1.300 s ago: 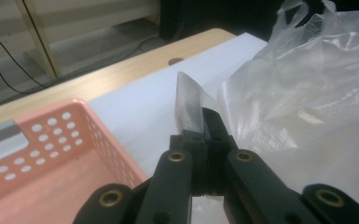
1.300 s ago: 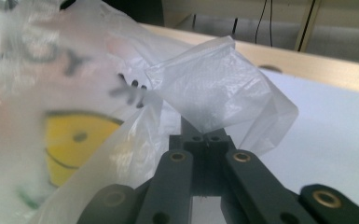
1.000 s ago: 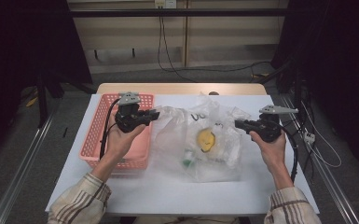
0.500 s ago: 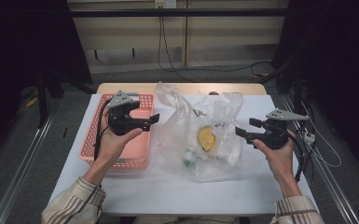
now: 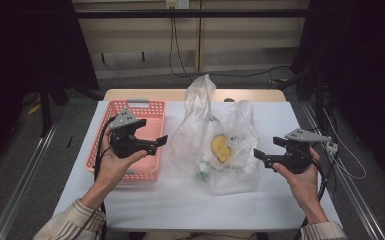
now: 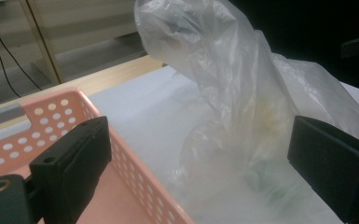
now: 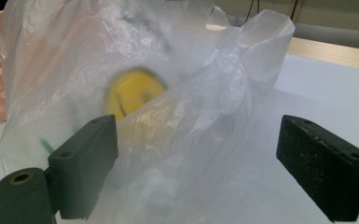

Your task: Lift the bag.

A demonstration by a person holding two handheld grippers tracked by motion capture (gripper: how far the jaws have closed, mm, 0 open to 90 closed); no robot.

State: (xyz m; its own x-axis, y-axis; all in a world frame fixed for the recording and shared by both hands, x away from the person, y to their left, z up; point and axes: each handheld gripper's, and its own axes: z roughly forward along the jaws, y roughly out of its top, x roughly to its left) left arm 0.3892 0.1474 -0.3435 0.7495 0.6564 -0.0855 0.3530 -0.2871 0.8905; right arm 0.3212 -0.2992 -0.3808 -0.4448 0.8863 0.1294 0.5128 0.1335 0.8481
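A clear plastic bag point(image 5: 200, 100) stands loosely in the middle of the white table point(image 5: 180, 200). Inside it are a yellow item point(image 5: 221, 146) and a small green-and-white item point(image 5: 202, 175). My left gripper point(image 5: 158, 144) hovers over the pink basket's right edge, left of the bag. Its jaws have just been opening and stand open, nothing between them. My right gripper point(image 5: 266, 148) is to the right of the bag, also just opened and holding nothing. In the left gripper view the bag point(image 6: 233, 84) lies ahead of the gripper point(image 6: 196, 163). The right gripper point(image 7: 200, 158) faces the bag point(image 7: 205, 93) and the yellow item point(image 7: 130, 91).
A pink perforated basket point(image 5: 145, 106) sits on the left half of the table; its wall point(image 6: 121, 154) runs past my left jaw. A wooden strip point(image 5: 260, 95) edges the table's far side. Cables point(image 5: 340, 160) trail off the right edge. Metal rails flank the table.
Both grippers have let go of the bag's edges and drawn apart, left one leftward, right one rightward. Their jaws have opened. The bag's top now stands up free.
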